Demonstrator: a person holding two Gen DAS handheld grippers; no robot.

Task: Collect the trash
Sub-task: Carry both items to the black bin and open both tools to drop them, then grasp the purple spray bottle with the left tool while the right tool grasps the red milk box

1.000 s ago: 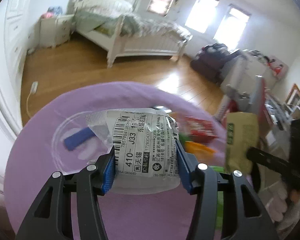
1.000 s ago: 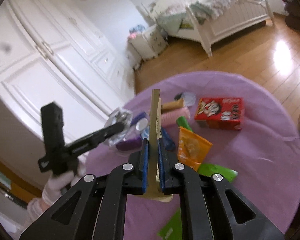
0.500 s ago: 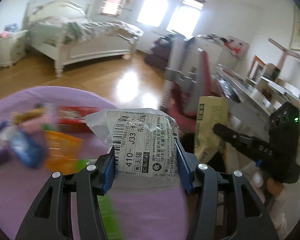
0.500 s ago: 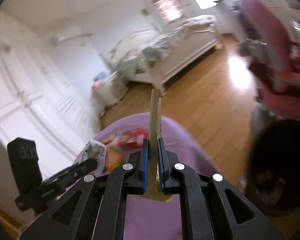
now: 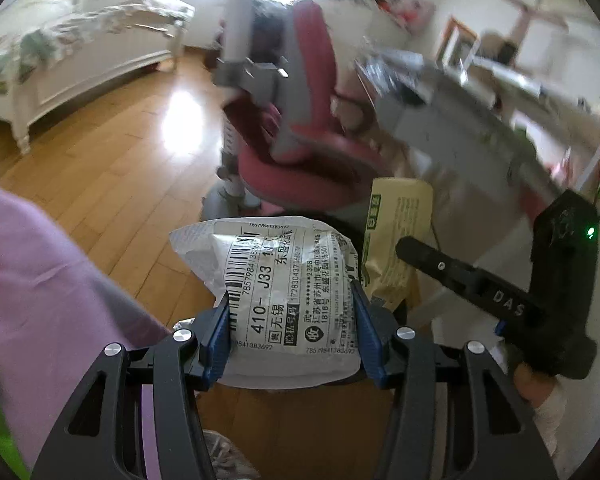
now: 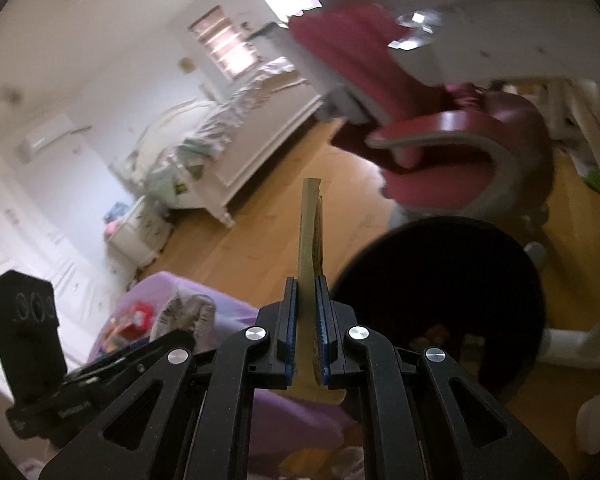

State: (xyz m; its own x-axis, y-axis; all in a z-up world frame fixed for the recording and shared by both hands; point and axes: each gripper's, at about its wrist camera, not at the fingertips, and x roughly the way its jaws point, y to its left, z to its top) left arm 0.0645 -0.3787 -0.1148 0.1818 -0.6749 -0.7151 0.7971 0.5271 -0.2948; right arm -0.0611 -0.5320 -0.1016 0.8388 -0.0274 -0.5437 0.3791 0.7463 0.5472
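A: Left gripper?
B: Clamped on a grey mailer bag, above wood floor.
A: Right gripper?
B: Pinched tight on a flat tan packet, beside the black bin; purple table left.

Glossy wood floor, crinkled plastic mailer, matt purple cloth.
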